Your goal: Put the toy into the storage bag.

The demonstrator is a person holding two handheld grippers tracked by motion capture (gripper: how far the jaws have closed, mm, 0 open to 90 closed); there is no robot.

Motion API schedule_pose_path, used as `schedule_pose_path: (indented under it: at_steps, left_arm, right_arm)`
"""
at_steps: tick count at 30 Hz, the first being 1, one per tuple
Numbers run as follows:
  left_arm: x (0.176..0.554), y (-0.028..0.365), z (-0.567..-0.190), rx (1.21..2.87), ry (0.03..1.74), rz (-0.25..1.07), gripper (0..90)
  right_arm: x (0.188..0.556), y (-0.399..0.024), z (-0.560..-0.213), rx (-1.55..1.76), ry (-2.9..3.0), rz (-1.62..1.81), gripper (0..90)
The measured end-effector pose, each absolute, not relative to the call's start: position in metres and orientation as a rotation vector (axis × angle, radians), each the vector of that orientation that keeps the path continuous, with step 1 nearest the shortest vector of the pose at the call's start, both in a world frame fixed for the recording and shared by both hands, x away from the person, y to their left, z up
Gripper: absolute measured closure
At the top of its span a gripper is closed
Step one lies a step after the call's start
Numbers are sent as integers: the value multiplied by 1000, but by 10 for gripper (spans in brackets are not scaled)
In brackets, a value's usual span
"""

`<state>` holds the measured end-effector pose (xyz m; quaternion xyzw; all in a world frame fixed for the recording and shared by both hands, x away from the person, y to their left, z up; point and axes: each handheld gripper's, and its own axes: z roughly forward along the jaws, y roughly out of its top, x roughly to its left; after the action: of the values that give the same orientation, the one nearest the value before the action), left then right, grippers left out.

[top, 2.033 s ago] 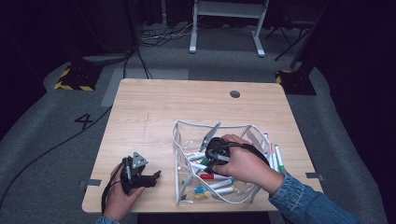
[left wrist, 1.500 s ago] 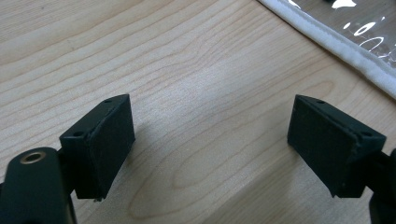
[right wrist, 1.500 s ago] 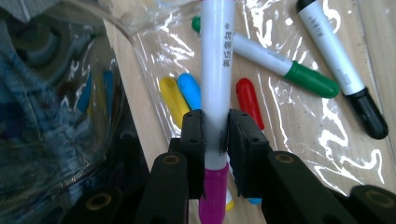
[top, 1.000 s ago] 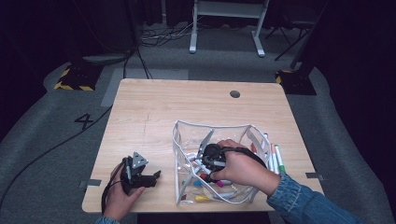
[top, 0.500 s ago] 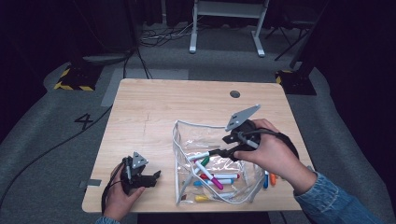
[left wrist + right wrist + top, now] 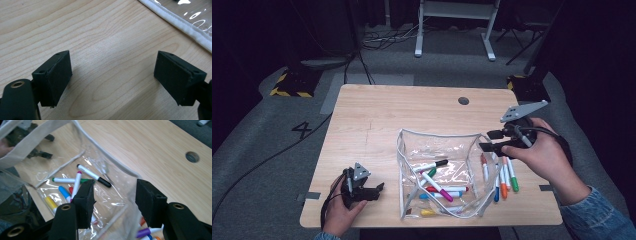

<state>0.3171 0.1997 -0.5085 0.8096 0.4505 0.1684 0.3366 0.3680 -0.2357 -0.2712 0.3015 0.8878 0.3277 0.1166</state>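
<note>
A clear pouch (image 6: pixel 437 175) with a white rim stands open at the table's front middle, with several coloured markers (image 6: pixel 437 182) lying inside it. More markers (image 6: pixel 503 175) lie on the wood just right of the pouch. My right gripper (image 6: pixel 484 141) hangs above the pouch's right rim, open; its jaws have just been closing a little with nothing pressed between them. In the right gripper view the right gripper (image 6: pixel 113 190) looks down through the pouch wall at a black-capped marker (image 6: pixel 92 175). My left gripper (image 6: pixel 377 189) rests open at the front left, the left gripper (image 6: pixel 112 65) over bare wood.
The pouch's white edge (image 6: pixel 180 23) lies just beyond the left jaws. A round cable hole (image 6: pixel 463 100) sits at the table's (image 6: pixel 377 125) far right. A white stand (image 6: pixel 452 25) and cables are on the floor behind.
My right hand has lifted out of the pouch and swung up and to the right, uncovering the markers beside the pouch. The left gripper has stayed put.
</note>
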Motion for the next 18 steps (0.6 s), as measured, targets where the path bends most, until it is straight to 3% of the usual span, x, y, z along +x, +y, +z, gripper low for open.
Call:
schedule_pose_path:
  at_steps: [8,18]
  left_arm:
    - [317,200,-509,2111,1175,439,150]
    - [317,200,-509,2110,1175,439,150]
  right_arm:
    - [374,-286,-283,1068,2489,950,516]
    - [391,-335,-337,1306,2434,847,522]
